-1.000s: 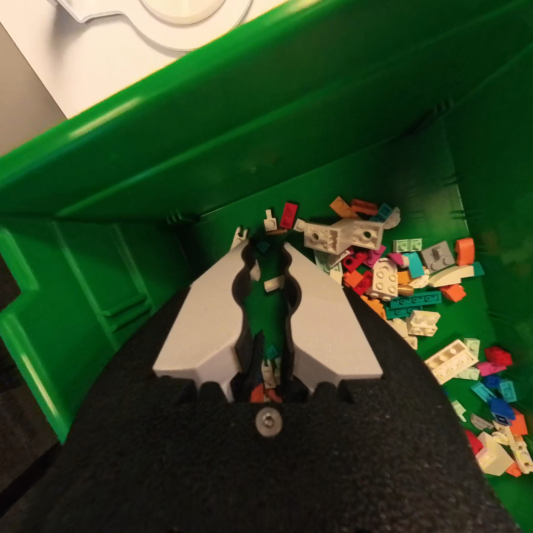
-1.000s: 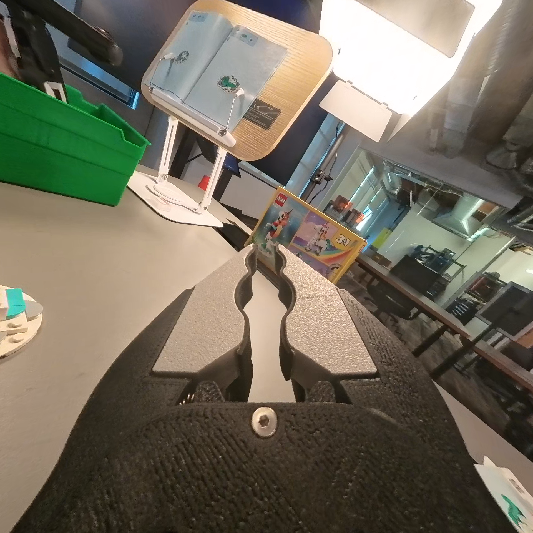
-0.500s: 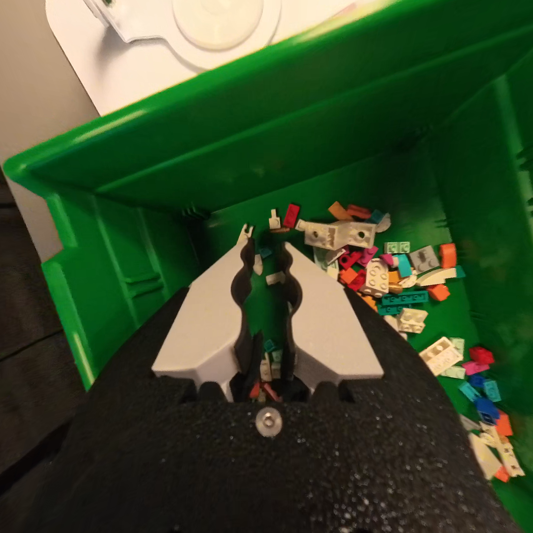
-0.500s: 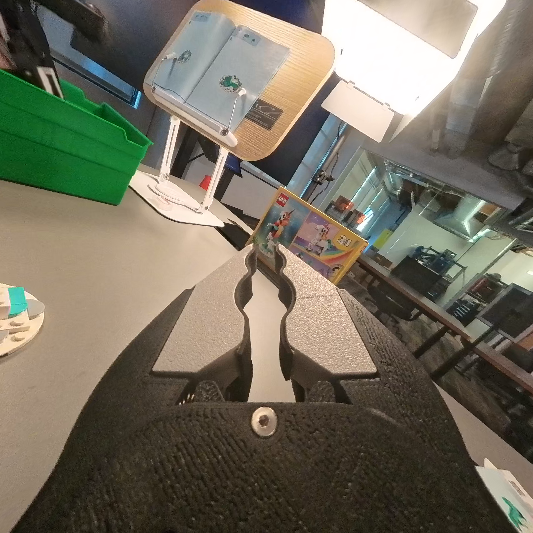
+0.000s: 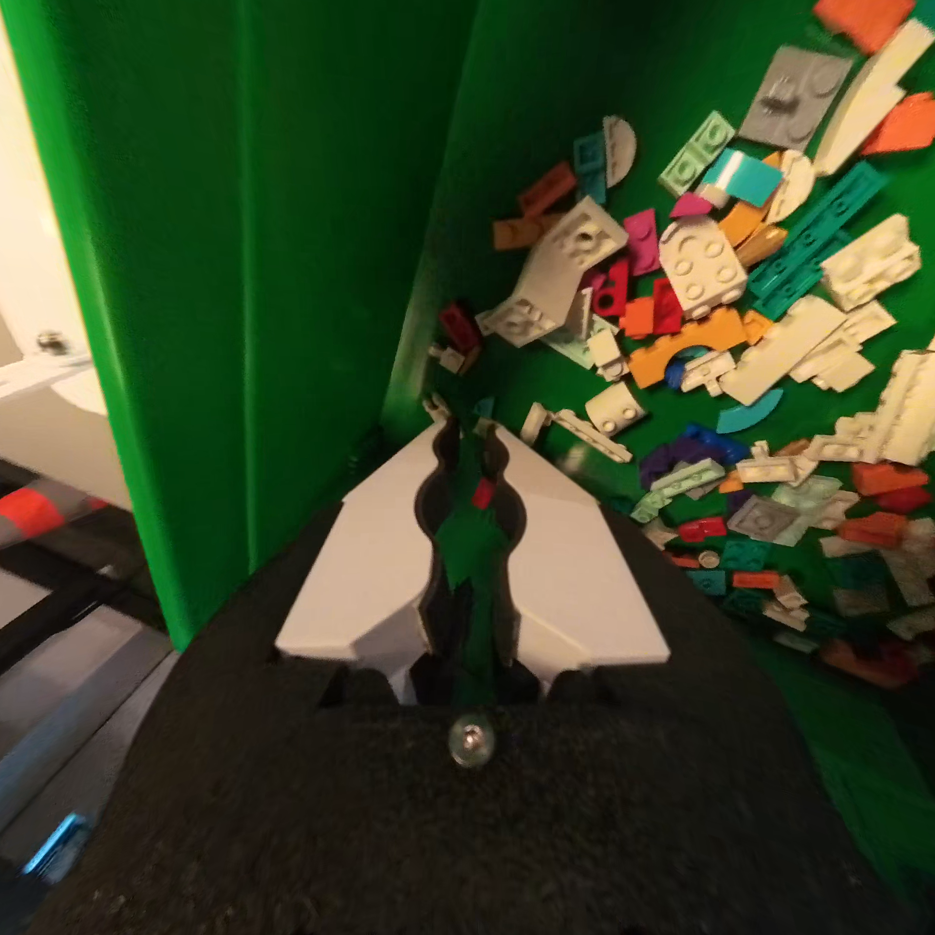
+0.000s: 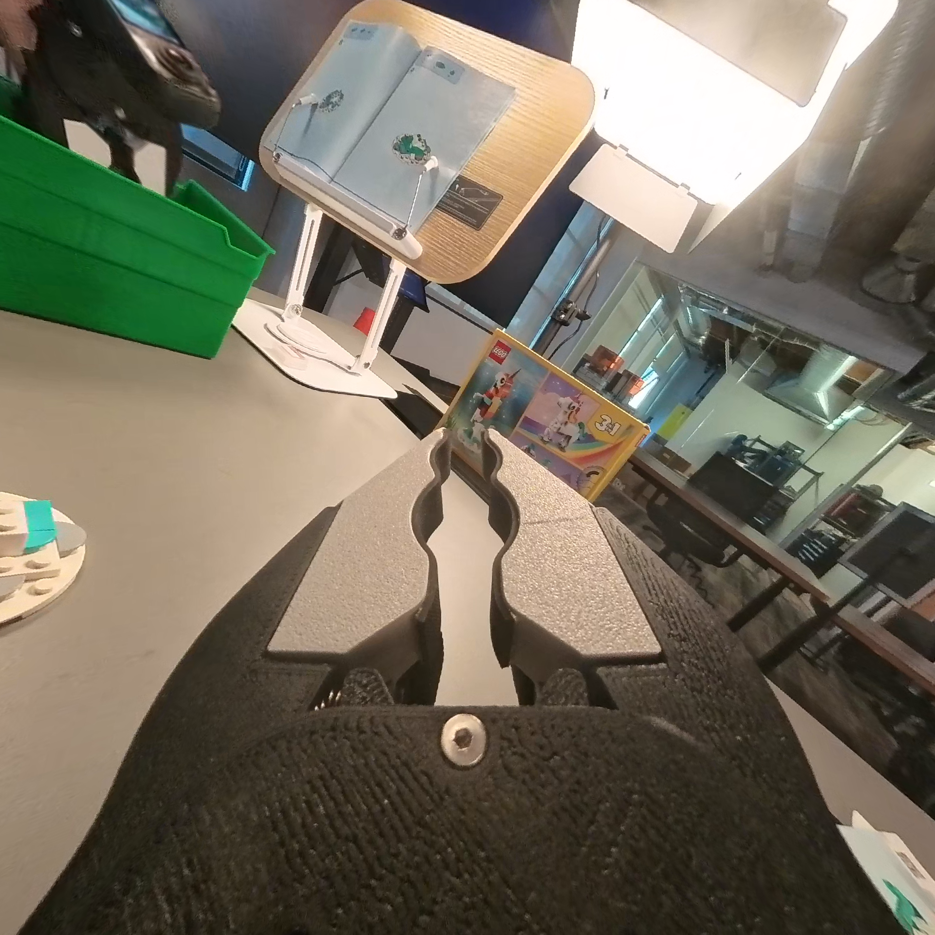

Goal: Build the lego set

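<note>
My left gripper (image 5: 468, 430) is inside the green bin (image 5: 303, 253), low near a corner, its jaws a narrow gap apart. A small red piece (image 5: 483, 493) shows through the gap and does not span it. Loose bricks, among them a white 2x2 brick (image 5: 700, 273) and an orange arch (image 5: 683, 339), lie in a pile to the right of the fingers. My right gripper (image 6: 465, 436) hovers over the grey table (image 6: 202, 480), slightly open and empty. A partial build with a teal brick (image 6: 38, 521) sits on a round white plate (image 6: 45, 582) at the left.
The bin (image 6: 116, 263) stands at the table's far left, with the dark body of the other gripper (image 6: 126, 76) above it. An open instruction booklet (image 6: 405, 126) rests on a white stand. The set's box (image 6: 546, 430) stands beyond the table edge. A white paper piece (image 6: 900, 880) lies bottom right. The gap from one gripper's tips to the other's is roughly 40 cm. The orange arch (image 5: 683, 339) is about 7 cm from my left fingertips and 35 cm from my right.
The left gripper has dropped lower into the bin and turned, so the brick pile now looms larger at the right. The right gripper has barely moved.
</note>
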